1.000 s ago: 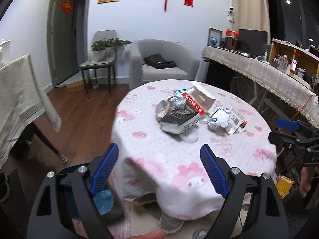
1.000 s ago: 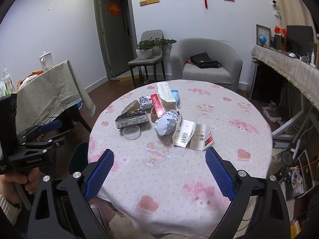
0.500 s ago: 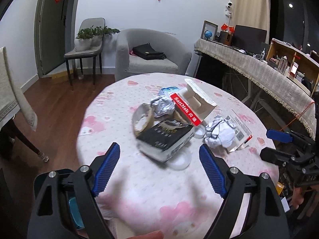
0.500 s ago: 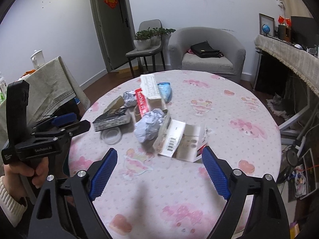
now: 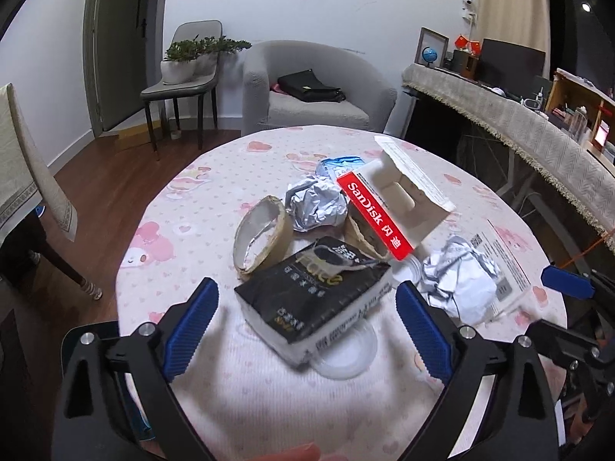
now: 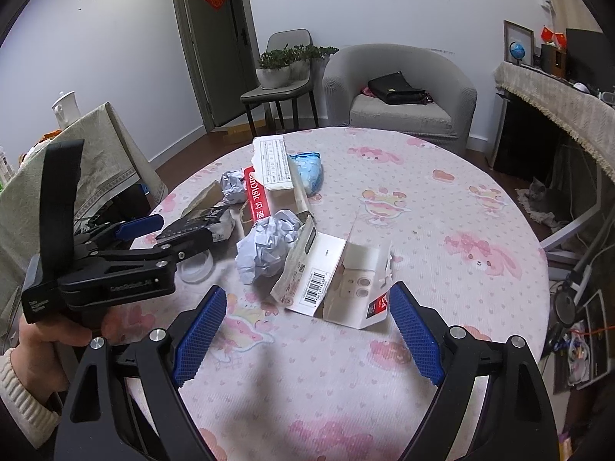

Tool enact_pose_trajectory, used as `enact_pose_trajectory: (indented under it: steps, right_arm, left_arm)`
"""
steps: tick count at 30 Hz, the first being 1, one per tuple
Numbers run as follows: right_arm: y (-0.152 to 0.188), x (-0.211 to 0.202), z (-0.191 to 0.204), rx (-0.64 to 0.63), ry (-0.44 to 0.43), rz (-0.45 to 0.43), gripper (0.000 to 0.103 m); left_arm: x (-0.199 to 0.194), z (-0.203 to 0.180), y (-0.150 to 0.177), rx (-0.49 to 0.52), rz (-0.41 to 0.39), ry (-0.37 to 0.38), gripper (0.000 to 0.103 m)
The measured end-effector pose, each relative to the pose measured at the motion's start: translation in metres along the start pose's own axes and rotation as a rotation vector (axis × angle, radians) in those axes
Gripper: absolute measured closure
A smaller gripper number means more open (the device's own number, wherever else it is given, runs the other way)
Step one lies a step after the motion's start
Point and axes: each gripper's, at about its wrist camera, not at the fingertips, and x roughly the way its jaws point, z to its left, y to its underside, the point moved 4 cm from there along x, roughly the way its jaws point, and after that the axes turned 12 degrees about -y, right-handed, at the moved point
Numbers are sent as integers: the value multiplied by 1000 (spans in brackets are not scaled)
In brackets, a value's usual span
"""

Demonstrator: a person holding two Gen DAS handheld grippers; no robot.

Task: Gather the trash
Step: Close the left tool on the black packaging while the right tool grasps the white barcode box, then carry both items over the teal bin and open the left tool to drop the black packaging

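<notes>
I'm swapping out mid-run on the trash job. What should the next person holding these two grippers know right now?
Left gripper: open, empty, lined up on the black box.
Right gripper: open, empty, facing the opened white carton.
On the round table: crumpled paper ball, red SanDisk package, foil wad, tape roll, clear lid, blue wrapper.
Done: nothing collected.
Left: everything; no bin clearly in view.

Your left wrist view looks close across the round table [image 5: 161, 230] from its left edge; your right wrist view faces it from the near edge. Both share the crumpled paper [image 5: 457, 288] [image 6: 269, 246].
</notes>
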Motion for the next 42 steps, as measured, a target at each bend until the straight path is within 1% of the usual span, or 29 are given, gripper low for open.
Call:
enact_pose_trajectory:
  steps: [3, 4, 5, 7, 8, 11, 14, 16, 18, 20, 22, 25, 27, 28, 29, 31, 34, 35, 37, 39, 40, 41, 42]
  right_arm:
    - [-2, 4, -1, 0, 8, -1, 15]
    - [-2, 4, -1, 0, 11, -3, 21]
    - [-3, 6, -2, 2, 16, -2, 32]
    - [-5, 9, -5, 11, 25, 6, 45]
    - [-5, 12, -6, 18, 25, 10, 50]
    - [-4, 16, -11, 35, 50, 18, 52]
    - [-6, 18, -15, 57, 70, 14, 52]
    - [-7, 22, -19, 73, 74, 19, 56]
    - [-7, 28, -22, 92, 77, 26, 58]
    - [-8, 34, -25, 101, 88, 37, 63]
    - [-8, 37, -24, 108, 94, 46, 65]
    - [-8, 45, -25, 116, 101, 62, 71]
    - [-9, 50, -23, 115, 104, 74, 80]
    - [-9, 51, -23, 110, 117, 78, 87]
    - [-10, 52, -22, 101, 141, 81, 92]
    - [-11, 52, -20, 94, 160, 83, 97]
    - [-15, 49, -20, 102, 163, 66, 100]
    - [-16, 47, -20, 102, 172, 61, 100]
    - [-19, 43, -20, 106, 176, 49, 100]
    - [-22, 39, -18, 103, 183, 37, 100]
    - [-24, 37, -16, 96, 189, 32, 100]
    - [-26, 34, -14, 88, 202, 25, 100]
    - [-28, 31, -13, 84, 207, 18, 100]
  left_arm:
    - [5, 1, -4, -17, 4, 2, 8]
    - [6, 2, -5, -21, 7, 1, 8]
    - [7, 2, -6, -25, 11, 3, 8]
    - [10, 1, -7, -27, 18, 12, 10]
    - [11, 0, -7, -19, 22, 14, 21]
    - [12, -1, -6, -9, 27, 17, 25]
    - [11, 2, -5, -19, 28, 32, 27]
    - [11, 4, -5, -30, 27, 45, 29]
    - [10, 7, -4, -45, 28, 62, 34]
    - [7, 9, -4, -53, 30, 76, 37]
    - [5, 11, -3, -57, 30, 88, 40]
    - [3, 14, -2, -55, 32, 105, 44]
    - [3, 15, -1, -55, 36, 112, 45]
    - [3, 15, 0, -55, 37, 120, 45]
    - [3, 16, 1, -55, 39, 125, 44]
    - [4, 18, 2, -61, 52, 142, 42]
    - [5, 21, 5, -76, 68, 171, 42]
    - [5, 23, 5, -83, 74, 180, 44]
    - [5, 26, 5, -96, 80, 191, 48]
    - [5, 30, 4, -104, 81, 188, 58]
    - [4, 30, 4, -104, 79, 186, 60]
    - [2, 32, 4, -103, 76, 184, 65]
    - [1, 32, 3, -103, 74, 184, 80]
